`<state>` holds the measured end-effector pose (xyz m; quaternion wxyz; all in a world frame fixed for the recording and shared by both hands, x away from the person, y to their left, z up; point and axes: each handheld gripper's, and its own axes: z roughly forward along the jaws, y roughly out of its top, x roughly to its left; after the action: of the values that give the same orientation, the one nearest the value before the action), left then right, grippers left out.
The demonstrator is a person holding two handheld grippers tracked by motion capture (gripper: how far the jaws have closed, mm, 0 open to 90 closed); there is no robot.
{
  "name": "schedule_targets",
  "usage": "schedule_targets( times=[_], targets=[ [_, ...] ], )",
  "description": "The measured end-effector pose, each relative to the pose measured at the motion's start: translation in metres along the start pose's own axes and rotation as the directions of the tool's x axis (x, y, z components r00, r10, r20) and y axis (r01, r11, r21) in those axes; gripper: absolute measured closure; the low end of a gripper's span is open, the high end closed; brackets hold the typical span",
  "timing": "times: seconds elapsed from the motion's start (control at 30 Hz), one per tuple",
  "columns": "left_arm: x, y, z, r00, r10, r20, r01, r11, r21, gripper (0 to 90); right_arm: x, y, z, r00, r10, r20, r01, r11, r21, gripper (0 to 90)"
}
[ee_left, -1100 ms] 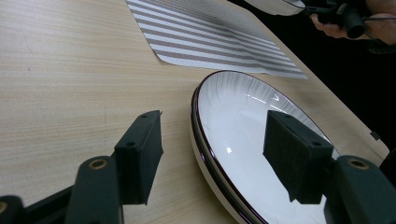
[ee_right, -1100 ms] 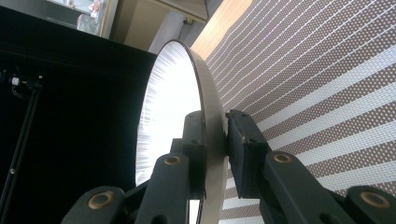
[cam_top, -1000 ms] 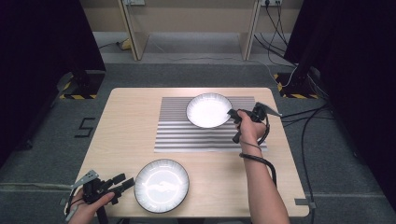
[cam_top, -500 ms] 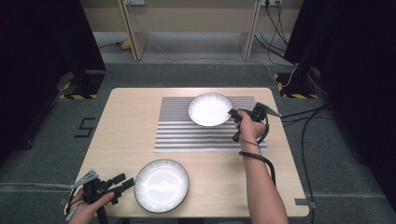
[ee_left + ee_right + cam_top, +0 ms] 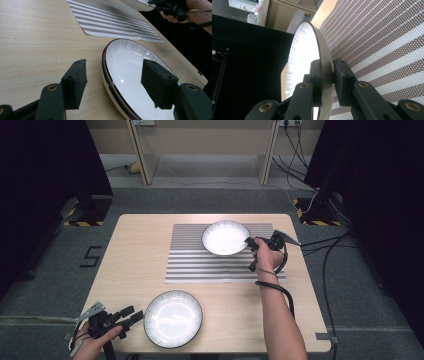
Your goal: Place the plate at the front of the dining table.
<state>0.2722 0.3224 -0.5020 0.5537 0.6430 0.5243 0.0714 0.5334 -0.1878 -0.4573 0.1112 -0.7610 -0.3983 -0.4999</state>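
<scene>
Two white plates on a pale wooden counter [image 5: 135, 250]. Far plate [image 5: 226, 238] resting on a grey-and-white striped placemat [image 5: 200, 265], toward the back right. Right hand-held gripper [image 5: 251, 245] pinching that plate's right rim, one pad above and one below, seen clamped tight in the right gripper view [image 5: 327, 75]. Near plate [image 5: 173, 318], dark-rimmed, lying flat on bare wood at the front edge, apart from the mat.

Left hand-held gripper [image 5: 131, 316] spread wide, just left of the near plate, pointing to the right at it. From the left gripper view [image 5: 113, 82], rim of the near plate [image 5: 130, 75] passing between the two pads, neither pad pressing on it. Probably only a closing squeeze needed to take that rim; left hand clearly the nearer one for this plate, right hand well apart and occupied.

Round plates, so no long axis to line up with.

Beyond the counter, grey carpeted floor [image 5: 210, 200], black curtains [image 5: 45, 165] at both sides, cables [image 5: 325, 245] trailing off right, pale wooden cabinet legs at the back.
</scene>
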Motion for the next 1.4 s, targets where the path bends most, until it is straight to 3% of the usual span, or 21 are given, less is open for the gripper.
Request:
schedule_targets(
  times=[1.4],
  targets=[
    [0.000, 0.000, 0.001, 1.0000, 0.000, 0.007, 0.000, 1.0000, -0.001, 36.7, -0.019, 0.001, 0.021, 0.9964, 0.022, 0.082, -0.021, 1.000, -0.005, 76.8]
  ],
)
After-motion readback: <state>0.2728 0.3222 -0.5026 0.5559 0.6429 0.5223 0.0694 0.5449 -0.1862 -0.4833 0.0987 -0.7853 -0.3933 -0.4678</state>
